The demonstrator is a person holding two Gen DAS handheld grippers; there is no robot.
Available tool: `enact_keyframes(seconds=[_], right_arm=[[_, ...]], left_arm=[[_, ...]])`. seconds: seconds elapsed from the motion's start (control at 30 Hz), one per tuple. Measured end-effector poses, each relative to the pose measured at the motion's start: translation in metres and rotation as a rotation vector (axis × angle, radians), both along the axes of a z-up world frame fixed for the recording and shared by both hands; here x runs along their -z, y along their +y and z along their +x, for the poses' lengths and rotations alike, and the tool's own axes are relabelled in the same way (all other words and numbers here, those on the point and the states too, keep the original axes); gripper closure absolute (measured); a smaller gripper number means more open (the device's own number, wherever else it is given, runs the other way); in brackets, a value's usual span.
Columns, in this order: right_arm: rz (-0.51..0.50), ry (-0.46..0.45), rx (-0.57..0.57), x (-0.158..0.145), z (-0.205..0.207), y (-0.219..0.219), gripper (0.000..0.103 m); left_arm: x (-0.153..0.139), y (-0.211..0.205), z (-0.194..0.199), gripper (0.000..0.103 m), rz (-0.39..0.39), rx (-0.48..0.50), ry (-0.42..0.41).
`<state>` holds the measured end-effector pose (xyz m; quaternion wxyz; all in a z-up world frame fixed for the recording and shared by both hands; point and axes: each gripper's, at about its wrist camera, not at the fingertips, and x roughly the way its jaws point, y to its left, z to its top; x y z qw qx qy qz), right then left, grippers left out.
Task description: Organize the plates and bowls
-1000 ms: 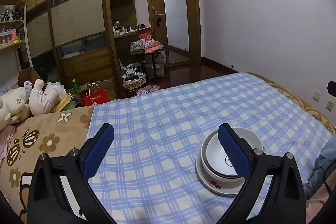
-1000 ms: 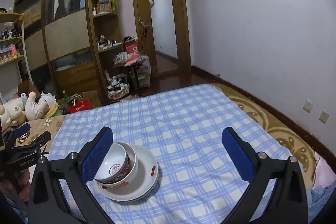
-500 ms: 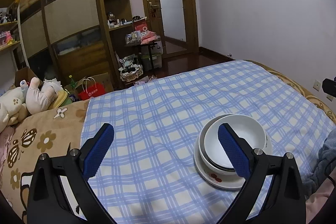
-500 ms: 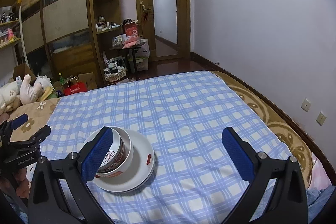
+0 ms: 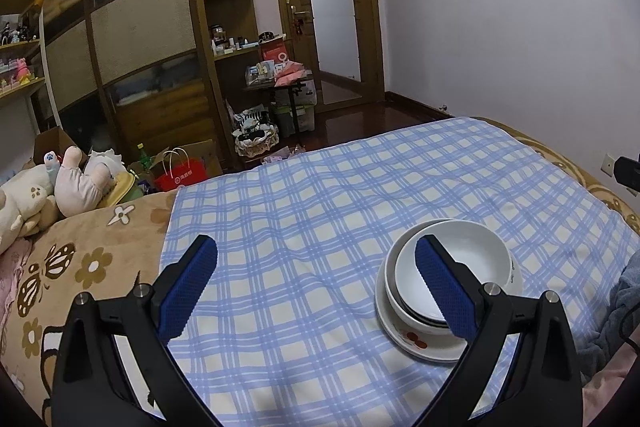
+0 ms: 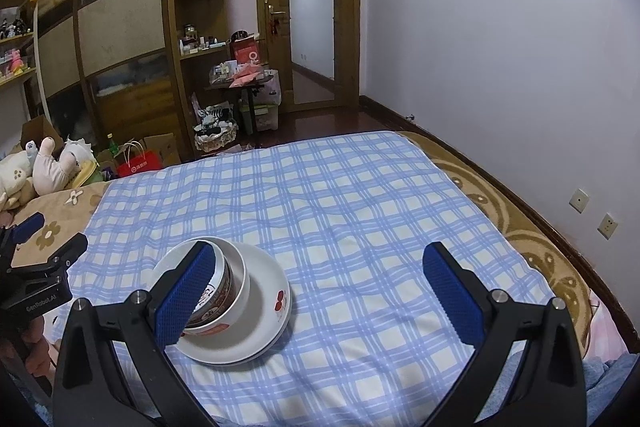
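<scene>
A stack of dishes sits on the blue checked cloth [image 5: 304,211]: nested bowls [image 5: 476,259] on a white plate with red marks [image 5: 416,341]. In the right wrist view the bowls [image 6: 228,275] sit on the plate [image 6: 264,307], the inner bowl with a brown pattern. My left gripper [image 5: 316,287] is open and empty above the cloth, the stack behind its right finger. My right gripper [image 6: 320,291] is open and empty, the stack behind its left finger. The left gripper shows at the left edge of the right wrist view [image 6: 36,267].
The cloth lies on a bed with a brown flowered blanket [image 5: 80,267]. Plush toys [image 5: 60,183] lie at the left. A wardrobe [image 5: 140,39], shelves, a cluttered side table [image 5: 280,79] and a door [image 5: 332,15] stand beyond. The wall [image 6: 500,47] runs along the right.
Both grippers have pulled back and tilted a little; the stack sits slightly farther from the fingers. The dishes have not moved. Both grippers stay open.
</scene>
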<state>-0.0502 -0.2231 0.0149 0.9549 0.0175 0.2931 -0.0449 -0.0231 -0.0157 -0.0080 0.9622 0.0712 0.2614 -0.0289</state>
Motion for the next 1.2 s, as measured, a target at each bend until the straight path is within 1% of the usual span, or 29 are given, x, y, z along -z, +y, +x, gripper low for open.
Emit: enact_keyframes(seconds=[0.5, 1.07, 1.2], right_arm=[[-0.006, -0.001, 0.018, 0.0033, -0.0015, -0.0037, 0.0], [-0.011, 0.016, 0.015, 0.0062, 0.0007, -0.0036, 0.0], [-0.01, 0.02, 0.016, 0.0054, 0.0012, -0.0032, 0.0]], left_arm=[[-0.0029, 0.0001, 0.0008, 0.005, -0.004, 0.008, 0.007], [0.0013, 0.0006, -0.0004, 0.005, 0.001, 0.006, 0.02], [0.0022, 0.0004, 0.0001, 0.005, 0.001, 0.021, 0.032]])
